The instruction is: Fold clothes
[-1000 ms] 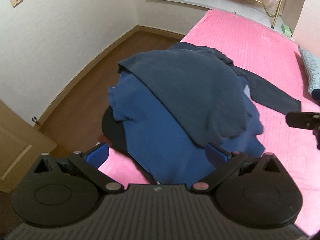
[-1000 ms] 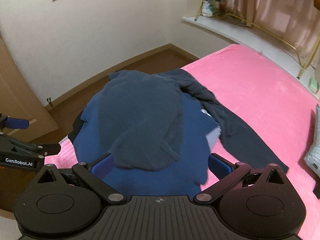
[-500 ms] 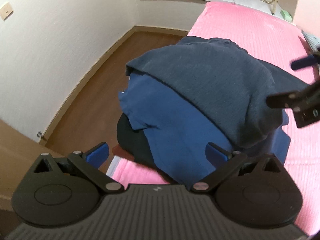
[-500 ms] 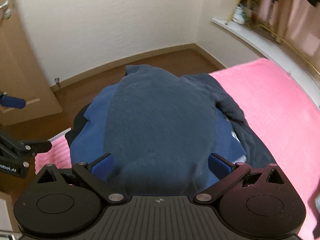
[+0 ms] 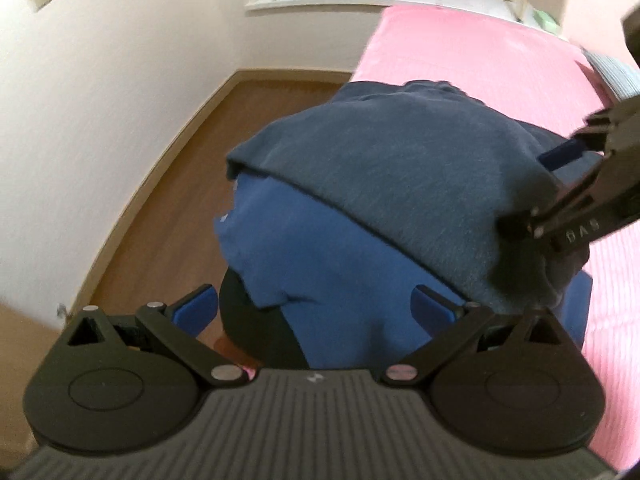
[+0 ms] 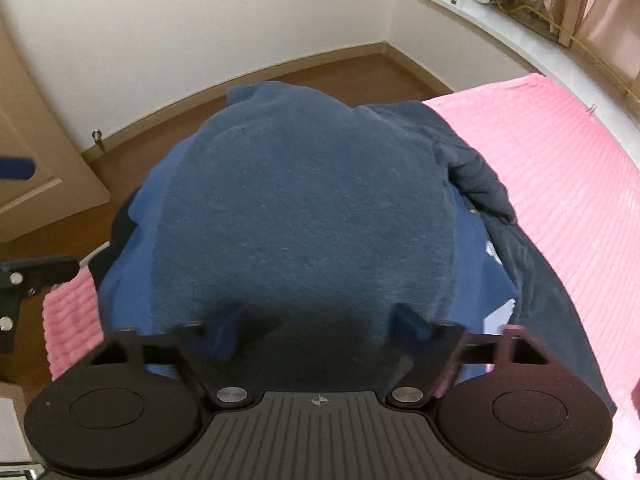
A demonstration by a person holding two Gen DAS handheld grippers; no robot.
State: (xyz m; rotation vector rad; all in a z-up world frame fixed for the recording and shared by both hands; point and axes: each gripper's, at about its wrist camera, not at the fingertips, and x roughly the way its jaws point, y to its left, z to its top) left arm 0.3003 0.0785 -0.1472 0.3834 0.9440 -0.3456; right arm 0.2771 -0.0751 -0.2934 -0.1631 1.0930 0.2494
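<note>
A pile of clothes is seen at the corner of a bed (image 5: 500, 56) that is covered with a pink ribbed blanket. On top lies a grey-blue sweater (image 6: 304, 208) of soft, fuzzy knit, rounded like a dome. Under it a smooth bright blue garment (image 5: 320, 264) is spread, and under that a black cloth (image 5: 256, 320) hangs over the bed edge. A dark navy garment (image 6: 532, 264) with wrinkles is stretched along the right side of the pile in the right wrist view.

The pile reaches over the bed corner, above the brown wooden floor (image 5: 168, 208). The pink surface to the right of the clothes is free, and the floor runs to the white wall with a pale baseboard.

The left claw (image 5: 316, 304) is held wide apart above the blue garment, and nothing is gripped between its blue pads. The right claw (image 6: 320, 328) is also spread, with its fingertips at the near edge of the sweater, one at each side of the fold; contact cannot be told because of blur. In the left wrist view the right claw (image 5: 536, 216) is seen over the sweater's right end.
</note>
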